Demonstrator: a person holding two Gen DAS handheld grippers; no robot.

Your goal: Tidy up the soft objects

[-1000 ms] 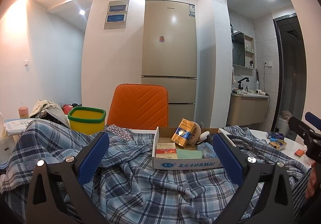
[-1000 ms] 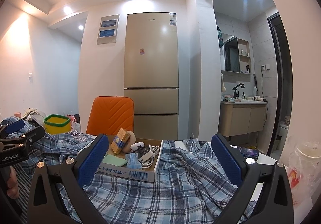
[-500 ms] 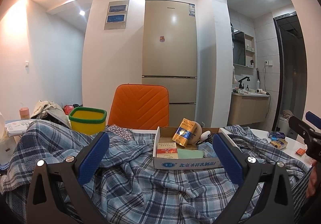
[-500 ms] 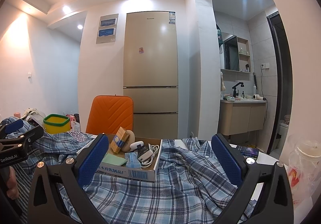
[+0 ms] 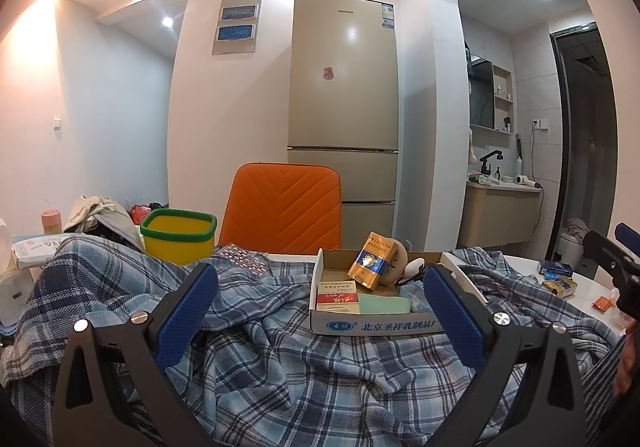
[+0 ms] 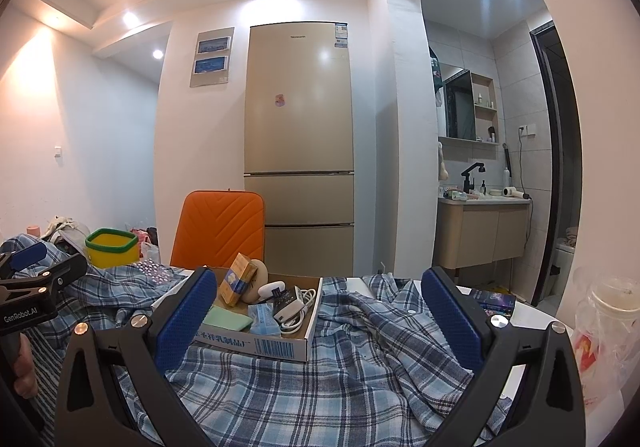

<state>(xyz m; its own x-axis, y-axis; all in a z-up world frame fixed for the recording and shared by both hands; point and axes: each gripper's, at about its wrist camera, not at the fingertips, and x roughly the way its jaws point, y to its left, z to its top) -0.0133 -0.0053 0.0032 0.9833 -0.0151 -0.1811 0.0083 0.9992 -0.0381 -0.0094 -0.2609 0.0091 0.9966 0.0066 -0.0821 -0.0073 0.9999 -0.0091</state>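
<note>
A rumpled blue plaid shirt (image 5: 280, 367) (image 6: 340, 379) lies spread over the table, filling the lower half of both wrist views. My left gripper (image 5: 320, 315) hovers open just above the cloth, with nothing between its blue pads. My right gripper (image 6: 320, 311) is open too, above the shirt's right part. A shallow cardboard box (image 5: 380, 323) (image 6: 264, 343) rests on the shirt, holding cigarette packs, a cable and small items. At the right edge of the left wrist view the right gripper's tip (image 5: 612, 259) shows. The left gripper's body (image 6: 36, 287) shows at the left edge of the right wrist view.
A yellow bin with a green rim (image 5: 178, 235) stands at the back left. An orange chair back (image 5: 282, 207) rises behind the table, a tall fridge (image 5: 344, 99) beyond it. Small packs (image 5: 558, 279) lie on the white tabletop at right. A plastic-wrapped container (image 6: 608, 319) stands at far right.
Both views have shifted only slightly; the grippers stay open above the shirt, and the shirt and box have not moved.
</note>
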